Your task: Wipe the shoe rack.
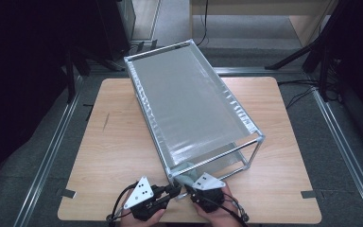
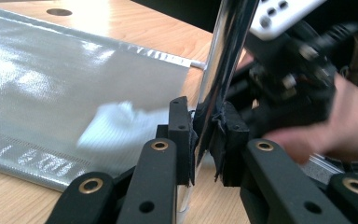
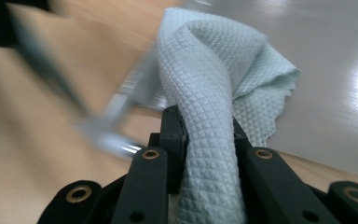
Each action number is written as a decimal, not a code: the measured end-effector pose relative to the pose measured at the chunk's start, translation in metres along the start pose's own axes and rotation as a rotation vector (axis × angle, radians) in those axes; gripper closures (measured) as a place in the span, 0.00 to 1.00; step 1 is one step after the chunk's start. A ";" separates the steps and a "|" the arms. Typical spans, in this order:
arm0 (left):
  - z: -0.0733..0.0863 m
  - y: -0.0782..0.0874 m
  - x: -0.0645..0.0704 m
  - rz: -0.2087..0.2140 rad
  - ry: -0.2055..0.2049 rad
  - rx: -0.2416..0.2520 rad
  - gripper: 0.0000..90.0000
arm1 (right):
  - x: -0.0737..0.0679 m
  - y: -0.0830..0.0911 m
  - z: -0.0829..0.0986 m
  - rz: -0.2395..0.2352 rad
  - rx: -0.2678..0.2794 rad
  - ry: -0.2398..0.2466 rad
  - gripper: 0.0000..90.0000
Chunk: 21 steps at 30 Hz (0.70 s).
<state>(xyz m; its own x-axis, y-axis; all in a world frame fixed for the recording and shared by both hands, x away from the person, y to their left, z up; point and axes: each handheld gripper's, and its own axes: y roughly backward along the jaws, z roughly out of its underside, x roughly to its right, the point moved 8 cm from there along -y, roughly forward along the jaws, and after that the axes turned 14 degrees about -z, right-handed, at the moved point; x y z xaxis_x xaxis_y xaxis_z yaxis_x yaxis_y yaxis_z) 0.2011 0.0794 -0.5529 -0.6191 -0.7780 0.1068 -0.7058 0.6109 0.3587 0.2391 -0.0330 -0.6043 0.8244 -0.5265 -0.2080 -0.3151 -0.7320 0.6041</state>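
At the bench's near edge, the left tool (image 2: 207,140) is clenched on the rack's corner post (image 2: 221,60), and the right tool (image 3: 207,140) grips the cloth (image 3: 214,93). Wiping goes best with the post steadied and the cloth pressed flat along the silver shelf (image 1: 189,104) beyond.

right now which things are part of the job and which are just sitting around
In the job:
- left gripper, shut on the metal post of the rack
- right gripper, shut on the pale cloth
- silver sheet stretched on the rack

Just there:
- wooden table
- tape marks at the table's near corners
- cables on the floor
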 end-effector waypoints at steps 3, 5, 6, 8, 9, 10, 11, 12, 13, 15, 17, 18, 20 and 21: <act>0.000 0.000 0.000 0.002 0.000 0.000 0.88 | 0.014 0.009 0.002 0.039 -0.003 -0.028 0.86; 0.000 0.000 0.000 0.003 0.001 0.001 0.88 | 0.041 0.030 0.006 0.114 0.006 -0.076 0.86; 0.000 0.000 0.000 0.003 0.000 0.000 0.88 | 0.050 0.037 0.007 0.135 0.012 -0.093 0.86; 0.000 0.000 -0.001 0.002 -0.001 -0.001 0.88 | 0.065 0.051 0.011 0.182 0.021 -0.114 0.86; 0.000 0.000 -0.001 0.002 0.000 -0.001 0.88 | 0.075 0.059 0.013 0.205 0.022 -0.125 0.86; 0.000 0.000 -0.001 0.003 0.000 -0.001 0.88 | 0.080 0.063 0.015 0.217 0.026 -0.136 0.86; 0.000 0.000 -0.001 0.003 0.000 -0.001 0.88 | 0.080 0.063 0.015 0.217 0.026 -0.136 0.86; 0.000 -0.001 -0.001 0.002 0.001 -0.001 0.88 | 0.093 0.075 0.019 0.255 0.039 -0.162 0.86; 0.000 -0.001 -0.001 0.002 0.001 -0.001 0.88 | 0.097 0.078 0.020 0.265 0.040 -0.173 0.87; 0.000 -0.001 -0.001 0.001 0.003 -0.002 0.88 | 0.104 0.085 0.022 0.296 0.049 -0.195 0.87; -0.001 -0.001 -0.001 0.002 0.003 -0.001 0.88 | 0.106 0.087 0.023 0.303 0.055 -0.209 0.87; -0.001 -0.002 -0.002 0.002 0.005 -0.001 0.88 | 0.104 0.086 0.023 0.308 0.055 -0.205 0.87; -0.001 -0.002 -0.002 0.002 0.010 0.000 0.88 | 0.097 0.081 0.022 0.291 0.052 -0.196 0.87; -0.001 -0.002 -0.002 0.002 0.010 0.000 0.88 | 0.097 0.081 0.022 0.291 0.052 -0.196 0.87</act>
<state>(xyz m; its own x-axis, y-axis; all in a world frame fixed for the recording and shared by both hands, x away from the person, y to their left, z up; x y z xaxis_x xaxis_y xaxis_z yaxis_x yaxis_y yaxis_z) 0.2038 0.0795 -0.5530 -0.6172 -0.7781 0.1168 -0.7045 0.6127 0.3582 0.2836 -0.1528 -0.5925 0.5923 -0.7854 -0.1799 -0.5511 -0.5577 0.6207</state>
